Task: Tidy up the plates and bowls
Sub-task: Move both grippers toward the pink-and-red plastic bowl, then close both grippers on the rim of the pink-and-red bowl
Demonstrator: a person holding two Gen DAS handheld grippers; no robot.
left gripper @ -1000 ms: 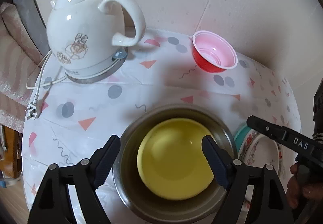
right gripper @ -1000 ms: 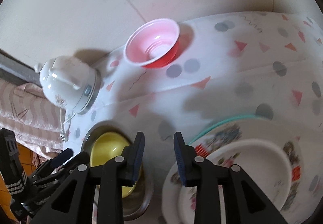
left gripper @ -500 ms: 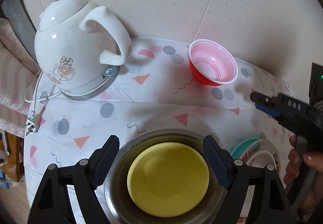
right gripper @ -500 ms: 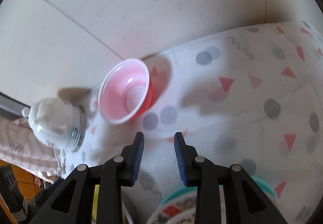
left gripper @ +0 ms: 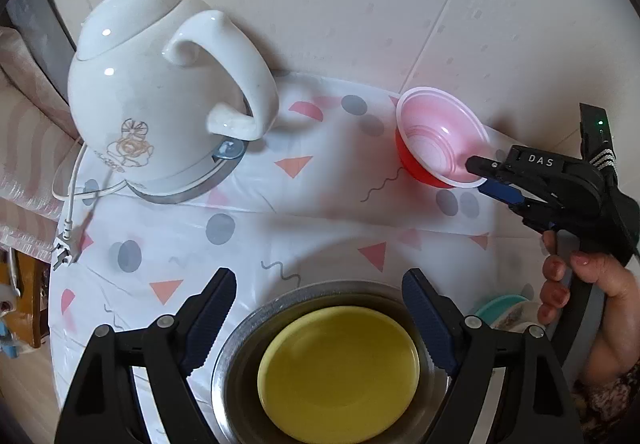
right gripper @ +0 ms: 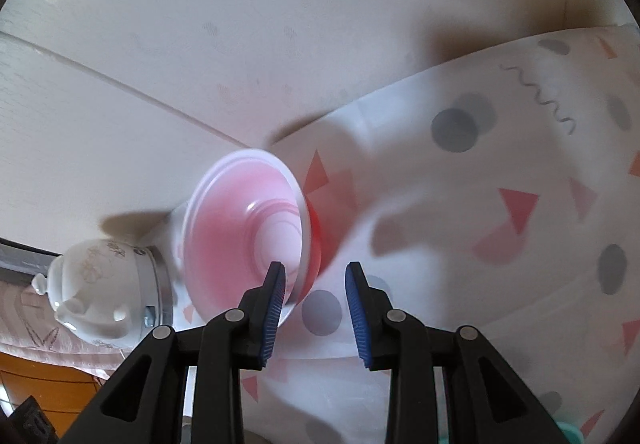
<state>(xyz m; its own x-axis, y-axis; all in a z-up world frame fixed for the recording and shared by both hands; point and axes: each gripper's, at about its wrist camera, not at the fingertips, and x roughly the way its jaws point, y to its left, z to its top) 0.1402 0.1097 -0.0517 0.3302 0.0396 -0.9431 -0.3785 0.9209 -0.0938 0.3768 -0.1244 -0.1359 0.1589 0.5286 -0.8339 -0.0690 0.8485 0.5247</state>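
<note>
A red bowl with a pale pink inside (left gripper: 438,141) (right gripper: 244,232) sits near the wall on the patterned tablecloth. My right gripper (right gripper: 316,284) (left gripper: 480,175) is open, with one finger over the bowl's near rim and the other outside it. A yellow plate (left gripper: 338,370) lies inside a steel bowl (left gripper: 236,356) at the front. My left gripper (left gripper: 320,308) is open and empty, hovering above the steel bowl.
A white ceramic kettle (left gripper: 160,99) on its base stands at the back left, its cord and plug (left gripper: 66,240) trailing to the table's left edge. A patterned plate on a teal plate (left gripper: 504,308) lies at the front right. A wall runs behind.
My right gripper moved forward from above the patterned plates to the red bowl and opened wider, now straddling its rim. My left gripper pulled back and rose from the steel bowl.
</note>
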